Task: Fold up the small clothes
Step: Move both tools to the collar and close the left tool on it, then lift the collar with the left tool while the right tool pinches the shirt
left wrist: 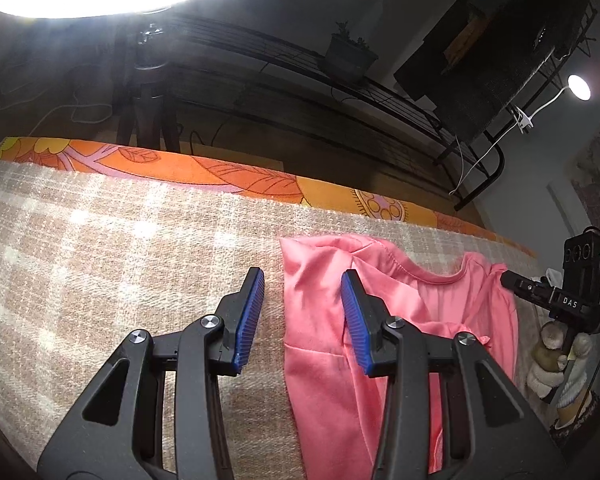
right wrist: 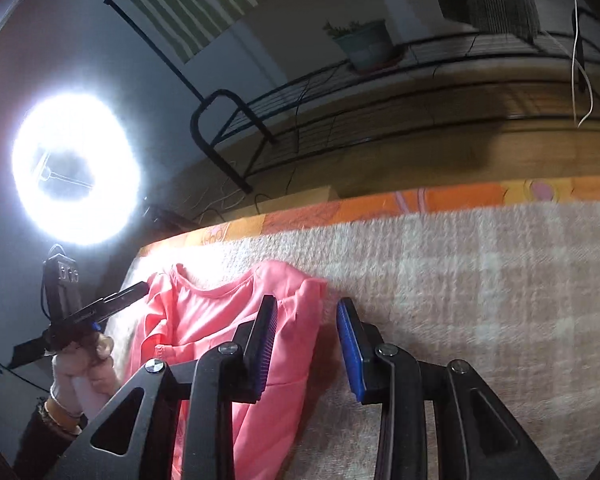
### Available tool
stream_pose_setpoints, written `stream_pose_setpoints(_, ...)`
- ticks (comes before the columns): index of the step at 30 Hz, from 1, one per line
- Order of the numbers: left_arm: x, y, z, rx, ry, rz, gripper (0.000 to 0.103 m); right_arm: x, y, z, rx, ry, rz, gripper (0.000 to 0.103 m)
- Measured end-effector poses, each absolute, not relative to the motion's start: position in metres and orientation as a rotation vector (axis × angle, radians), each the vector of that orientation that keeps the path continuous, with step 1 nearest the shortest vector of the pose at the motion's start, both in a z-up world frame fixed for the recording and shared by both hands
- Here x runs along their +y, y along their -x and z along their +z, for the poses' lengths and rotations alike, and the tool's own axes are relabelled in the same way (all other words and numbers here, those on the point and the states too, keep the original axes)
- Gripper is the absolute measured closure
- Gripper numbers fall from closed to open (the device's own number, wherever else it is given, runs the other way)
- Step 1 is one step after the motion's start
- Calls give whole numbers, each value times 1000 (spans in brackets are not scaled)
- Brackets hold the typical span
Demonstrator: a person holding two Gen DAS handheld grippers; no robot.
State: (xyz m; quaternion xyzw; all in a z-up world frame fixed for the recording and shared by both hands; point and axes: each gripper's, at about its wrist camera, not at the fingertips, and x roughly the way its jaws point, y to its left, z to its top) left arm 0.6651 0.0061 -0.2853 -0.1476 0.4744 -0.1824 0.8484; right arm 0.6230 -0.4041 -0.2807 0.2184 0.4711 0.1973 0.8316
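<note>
A small pink garment [left wrist: 380, 320] lies on the beige checked blanket [left wrist: 120, 260], neckline toward the far edge, both side parts folded in over the middle. My left gripper [left wrist: 302, 312] is open and empty, hovering over the garment's left folded edge. It also shows in the right wrist view [right wrist: 132, 294] at the garment's [right wrist: 220, 320] left shoulder. My right gripper [right wrist: 306, 340] is open and empty over the garment's right folded edge. In the left wrist view it [left wrist: 516, 280] sits at the garment's right shoulder.
The blanket [right wrist: 480, 280] covers a bed with an orange floral sheet [left wrist: 220, 172] along the far edge. Beyond stand a black metal rack [left wrist: 380, 92] with a potted plant [left wrist: 350, 54], a tripod [left wrist: 148, 100] and a bright ring light [right wrist: 76, 168].
</note>
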Motion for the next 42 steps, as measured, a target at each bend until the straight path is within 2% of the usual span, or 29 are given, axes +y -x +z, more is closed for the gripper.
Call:
stream_pose_setpoints(6,-17,-675,-286,992,251,-386,62,-383,-632,-287,1034,-448,466,69)
stream_pose_setpoints(7,-21,-674,-286,988,226,-381,82,-380,-634,-287,1038,-447,479,73)
stream_pose_setpoints(8,-28,-674,-288,1001,196,-392,98,-377,-634,-287,1040,-438,481,79)
stream_pose_setpoints(9,-35,-672,-289,999,176,-393,101,-373,-634,-286,1042,-409,470,83)
stream_pose_setpoints(10,-38,-668,-287,990,156,-396,101,-368,-633,-285,1040,-378,464,94)
stream_pose_setpoints(13,-46,-659,-278,974,161,-439,102,-357,-626,-276,1008,-310,462,100)
stream_pose_setpoints(22,-49,-612,-221,896,156,-495,102,-360,-596,-224,901,-321,498,101)
stream_pose_setpoints(32,-28,-511,-164,857,152,-519,102,-355,-510,-160,848,-297,570,101)
stream_pose_setpoints(42,-12,-419,-150,884,138,-488,102,-339,-410,-140,874,-198,581,101)
